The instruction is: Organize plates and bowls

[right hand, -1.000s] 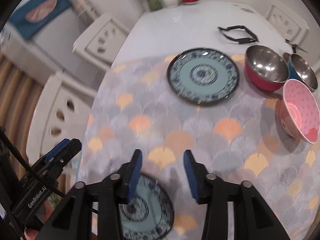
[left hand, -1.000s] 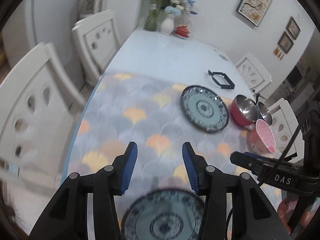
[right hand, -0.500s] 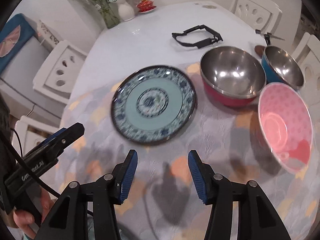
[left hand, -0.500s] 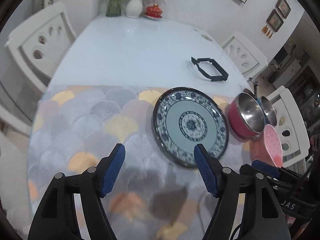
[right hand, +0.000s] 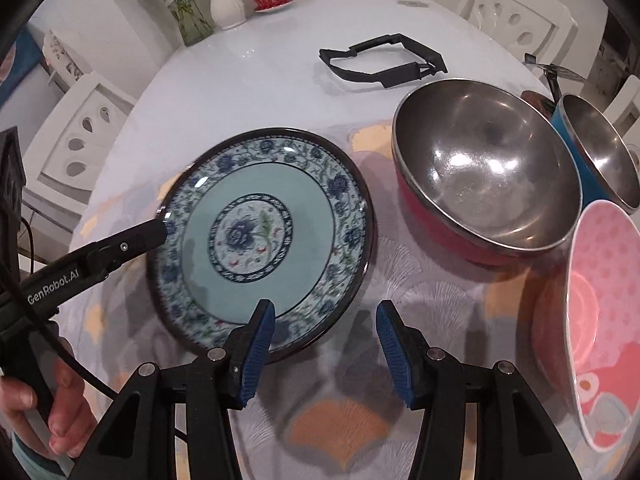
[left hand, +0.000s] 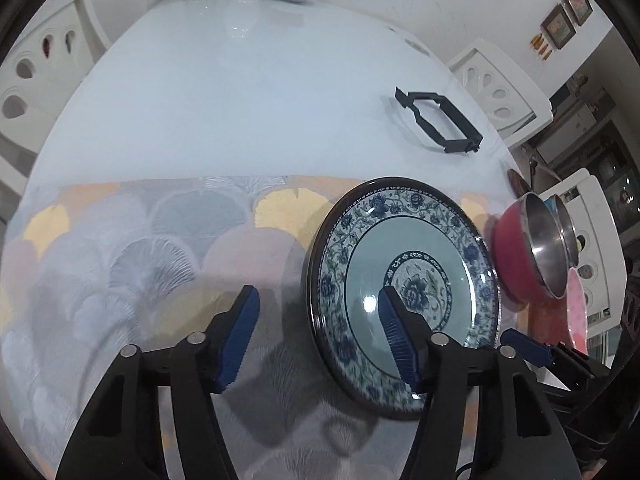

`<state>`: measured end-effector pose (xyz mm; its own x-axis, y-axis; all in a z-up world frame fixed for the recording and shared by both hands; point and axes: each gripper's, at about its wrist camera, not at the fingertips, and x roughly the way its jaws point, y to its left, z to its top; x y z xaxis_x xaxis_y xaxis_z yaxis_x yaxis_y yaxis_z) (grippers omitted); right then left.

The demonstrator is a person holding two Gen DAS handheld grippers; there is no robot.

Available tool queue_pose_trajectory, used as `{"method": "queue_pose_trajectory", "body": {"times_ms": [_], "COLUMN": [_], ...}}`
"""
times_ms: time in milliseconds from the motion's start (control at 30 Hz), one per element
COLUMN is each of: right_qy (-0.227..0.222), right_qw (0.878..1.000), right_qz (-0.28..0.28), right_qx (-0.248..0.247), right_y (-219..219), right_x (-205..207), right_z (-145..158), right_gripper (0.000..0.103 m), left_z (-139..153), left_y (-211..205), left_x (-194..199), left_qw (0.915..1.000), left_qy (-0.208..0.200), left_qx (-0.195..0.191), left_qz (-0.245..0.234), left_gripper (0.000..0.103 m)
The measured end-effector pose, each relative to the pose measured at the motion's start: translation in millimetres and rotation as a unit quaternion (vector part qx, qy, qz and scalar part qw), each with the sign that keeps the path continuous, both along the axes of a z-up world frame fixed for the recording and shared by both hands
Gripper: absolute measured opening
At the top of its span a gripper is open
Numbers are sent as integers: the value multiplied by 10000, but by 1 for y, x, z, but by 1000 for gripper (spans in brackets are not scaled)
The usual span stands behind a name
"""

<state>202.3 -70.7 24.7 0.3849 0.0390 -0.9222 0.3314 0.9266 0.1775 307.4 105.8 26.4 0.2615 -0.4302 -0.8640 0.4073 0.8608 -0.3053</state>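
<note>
Straddling the near edge of the round blue-and-white floral plate (left hand: 404, 292) on the patterned tablecloth (left hand: 160, 240), left gripper (left hand: 320, 336) has just narrowed yet grips nothing, while right gripper (right hand: 326, 348) hovers beside it, unclenched.

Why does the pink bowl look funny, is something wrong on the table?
The pink bowl is tipped up on its side beside the red bowl, not sitting flat, so its inside faces sideways. The blue flower plate lies flat. Nothing looks spilled or broken.
</note>
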Motion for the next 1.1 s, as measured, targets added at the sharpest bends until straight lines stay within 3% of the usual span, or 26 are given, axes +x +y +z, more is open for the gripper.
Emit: {"method": "queue_pose_trajectory", "body": {"times_ms": [233, 433, 533, 700, 1100], "right_qy": [-24, -165, -206, -200, -683], "right_qw": [9998, 9996, 9995, 9995, 9920], "right_qz": [-74, 26, 52, 163, 979], "right_qx": [-202, -219, -228, -156, -398], "right_y": [-5, -6, -6, -5, 33], "right_x": [8, 19, 21, 17, -30], "right_z": [-15, -15, -16, -13, 44], "right_gripper": [51, 40, 40, 35, 33], "left_z": [-6, -8, -8, -5, 39], "left_y": [-4, -12, -18, -19, 29], "left_x": [11, 16, 13, 4, -58], "left_qw": [10000, 9998, 9996, 9992, 9981], "left_qy": [-85, -195, -216, -319, -501], "left_qx": [-13, -46, -47, 187, 152], "left_qz": [-35, -53, -176, -149, 313], "left_gripper": [38, 36, 29, 29, 29]}}
